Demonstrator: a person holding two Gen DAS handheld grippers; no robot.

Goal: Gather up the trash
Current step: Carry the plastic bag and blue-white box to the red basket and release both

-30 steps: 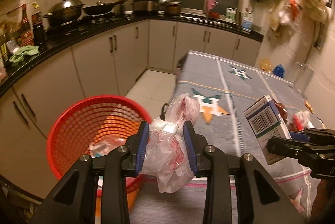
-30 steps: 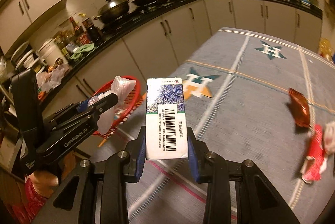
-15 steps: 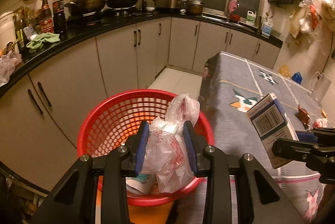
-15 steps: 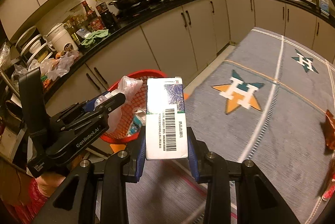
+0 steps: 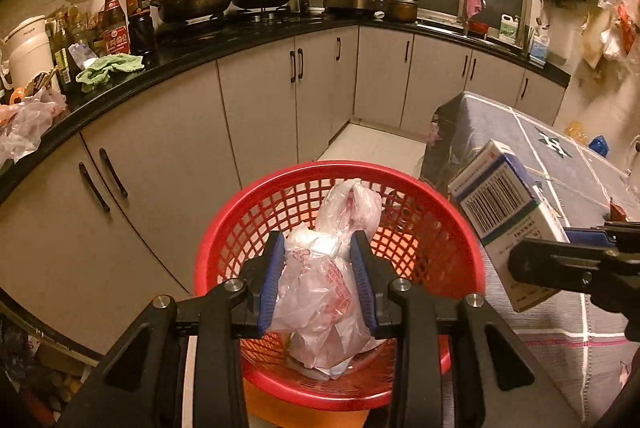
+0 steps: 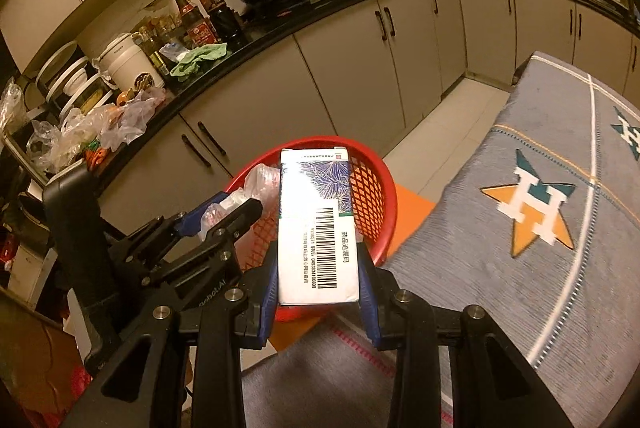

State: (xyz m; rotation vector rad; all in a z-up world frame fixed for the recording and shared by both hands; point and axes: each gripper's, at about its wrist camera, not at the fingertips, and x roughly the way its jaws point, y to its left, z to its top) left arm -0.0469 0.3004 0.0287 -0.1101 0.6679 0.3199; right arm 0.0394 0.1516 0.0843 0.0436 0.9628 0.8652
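Since a second ago both grippers have swung off the table (image 6: 520,308) toward the counter side. The red basket (image 5: 224,240), earlier off to the left of the left gripper (image 5: 318,278), now sits right under it, with its whole rim in view. In the right wrist view the basket (image 6: 380,180), which was well left of the box, now lies directly behind it, and the wrappers seen on the cloth have slid out of frame.

The left gripper is partly closed, its blue pads pinching a crumpled clear plastic bag (image 5: 320,288) with red print; the bag hangs over the basket's opening, above other trash inside. The right gripper (image 6: 318,278) is likewise part-way closed, clamping a white box (image 6: 316,240) with a barcode by its long sides. The box stands upright over the table edge, just beside the basket's rim.
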